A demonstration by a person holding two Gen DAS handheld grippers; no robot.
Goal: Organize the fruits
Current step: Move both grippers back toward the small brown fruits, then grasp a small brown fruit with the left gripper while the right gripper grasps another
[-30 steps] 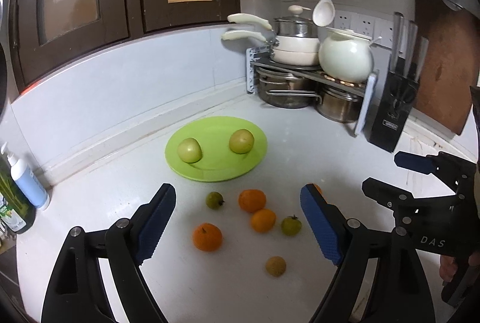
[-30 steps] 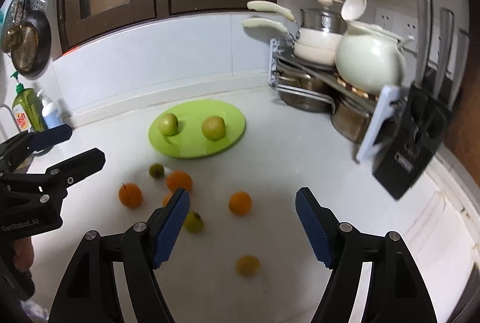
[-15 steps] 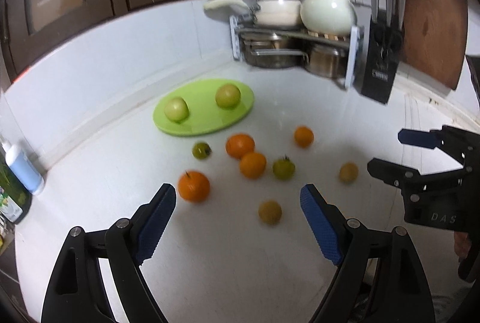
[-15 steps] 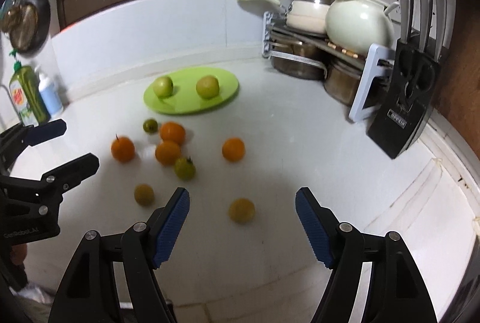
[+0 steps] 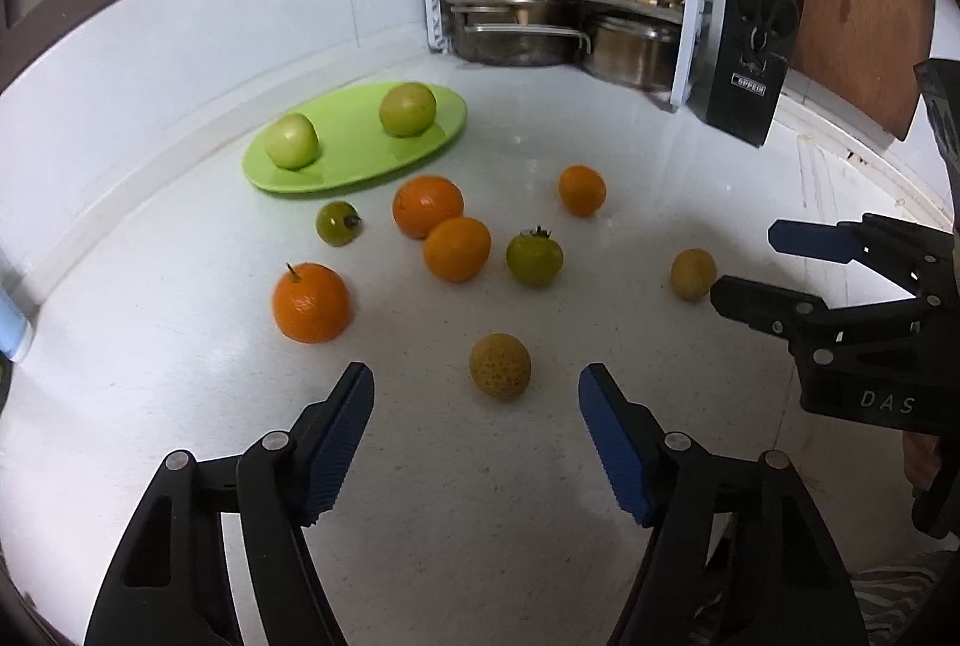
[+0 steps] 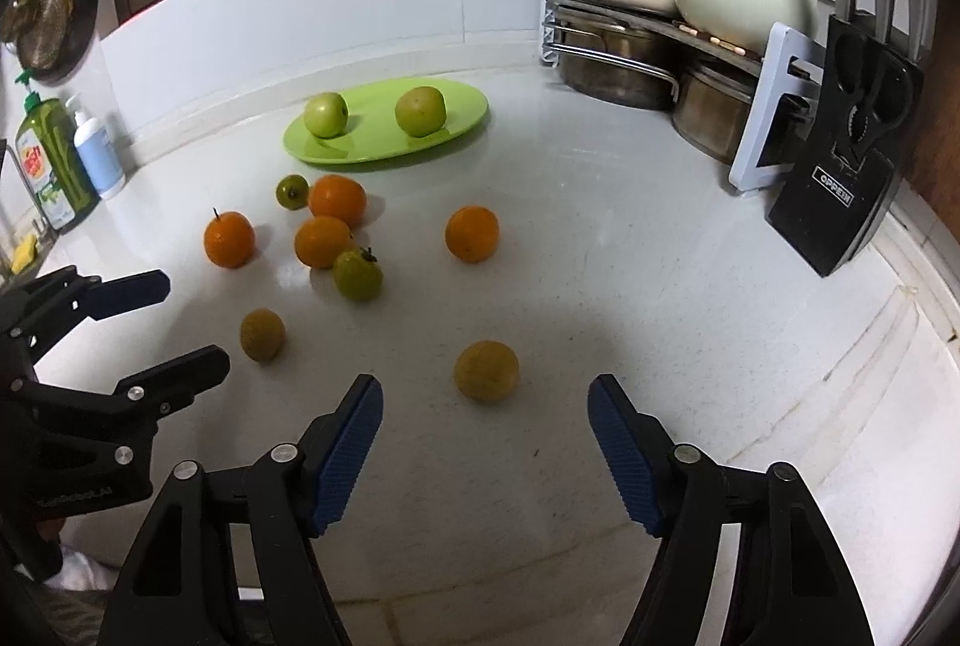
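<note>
Both the left hand-held gripper (image 5: 477,430) and the right hand-held gripper (image 6: 486,436), jaws just narrowed yet spread and empty, hover over small yellowish-brown round fruits (image 5: 500,365) on the white surface (image 5: 540,496), near the lime-green oval plate (image 5: 354,153).

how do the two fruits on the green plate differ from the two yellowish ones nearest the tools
The two green fruits lie on the green plate; the two yellowish fruits lie on the bare counter.
The plate pair is smooth and green; the yellowish pair is duller, the nearer one visibly speckled.
The plate pair looks larger, though it sits farther away.
All four are roundish, whole and untouched by either tool.
</note>
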